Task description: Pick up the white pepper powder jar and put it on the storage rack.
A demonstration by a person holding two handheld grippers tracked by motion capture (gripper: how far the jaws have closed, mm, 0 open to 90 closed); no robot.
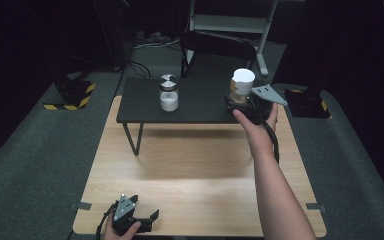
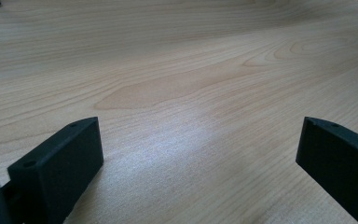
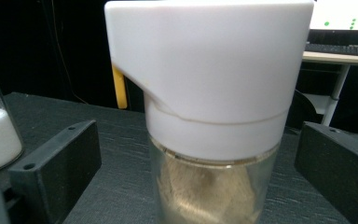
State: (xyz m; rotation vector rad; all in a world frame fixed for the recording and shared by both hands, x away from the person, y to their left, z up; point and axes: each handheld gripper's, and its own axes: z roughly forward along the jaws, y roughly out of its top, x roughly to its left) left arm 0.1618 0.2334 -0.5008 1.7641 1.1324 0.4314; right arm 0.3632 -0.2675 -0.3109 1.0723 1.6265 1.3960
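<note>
High view: we saw the broad light wooden table (image 1: pixel 190 170) first, and on its far part a low black shelf-like stand on thin metal legs (image 1: pixel 190 102). On the right end of that stand stood the clear glass jar with a tall white plastic cap and pale brownish contents (image 1: pixel 242 86), upright. Well to its left on the same stand stood a smaller clear glass shaker with a metal top, part full of white powder (image 1: pixel 168 93).

Our right gripper (image 1: pixel 245 102) sat at the white-capped jar, the forearm reaching in from below. In the right gripper view the jar (image 3: pixel 209 107) rose between the two black jaws, which stood spread wide, with a gap on each side and no pad pressing on it.

Our left gripper (image 1: pixel 147 219) rested at the near left edge of the wooden table, jaws parted with bare wood (image 2: pixel 177 88) between them.
</note>
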